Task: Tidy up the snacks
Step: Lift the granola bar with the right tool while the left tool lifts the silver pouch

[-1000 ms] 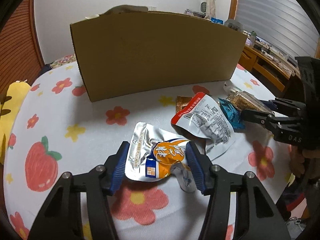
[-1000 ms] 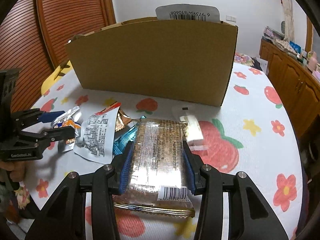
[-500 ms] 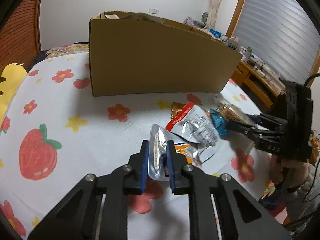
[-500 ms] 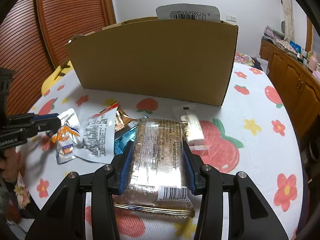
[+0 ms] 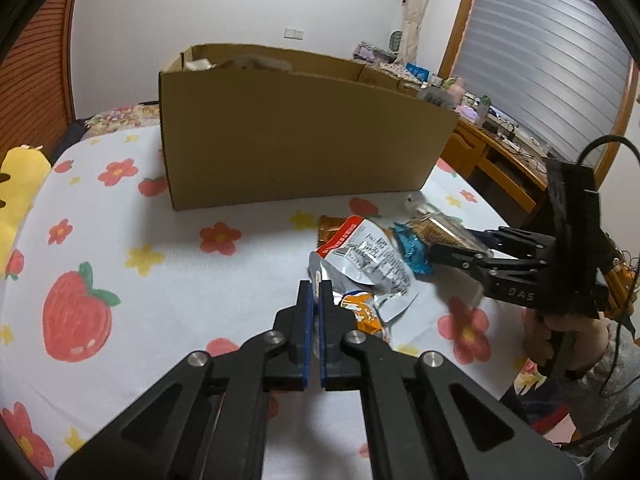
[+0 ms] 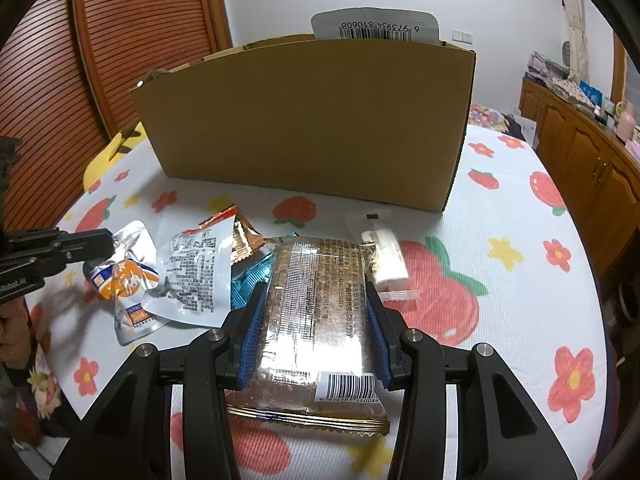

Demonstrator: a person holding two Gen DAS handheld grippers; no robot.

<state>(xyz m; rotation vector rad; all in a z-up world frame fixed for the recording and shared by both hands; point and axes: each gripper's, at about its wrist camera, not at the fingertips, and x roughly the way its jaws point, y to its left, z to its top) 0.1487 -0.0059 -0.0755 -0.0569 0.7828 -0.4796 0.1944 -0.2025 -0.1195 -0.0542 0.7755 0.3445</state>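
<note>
Left wrist: floral tablecloth (image 5: 168,280) (wood shutters (image 5: 36,92) behind).

Black left tongs (image 5: 316,300), blue pads (image 5: 308,320), silver screws; right tongs (image 6: 314,312) alike.

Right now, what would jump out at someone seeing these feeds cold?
The tall cardboard box filling the back of the flowered tablecloth. In front, the right gripper grips a clear cracker pack, while the left gripper pinches a silver-orange pouch beside loose wrappers.
</note>
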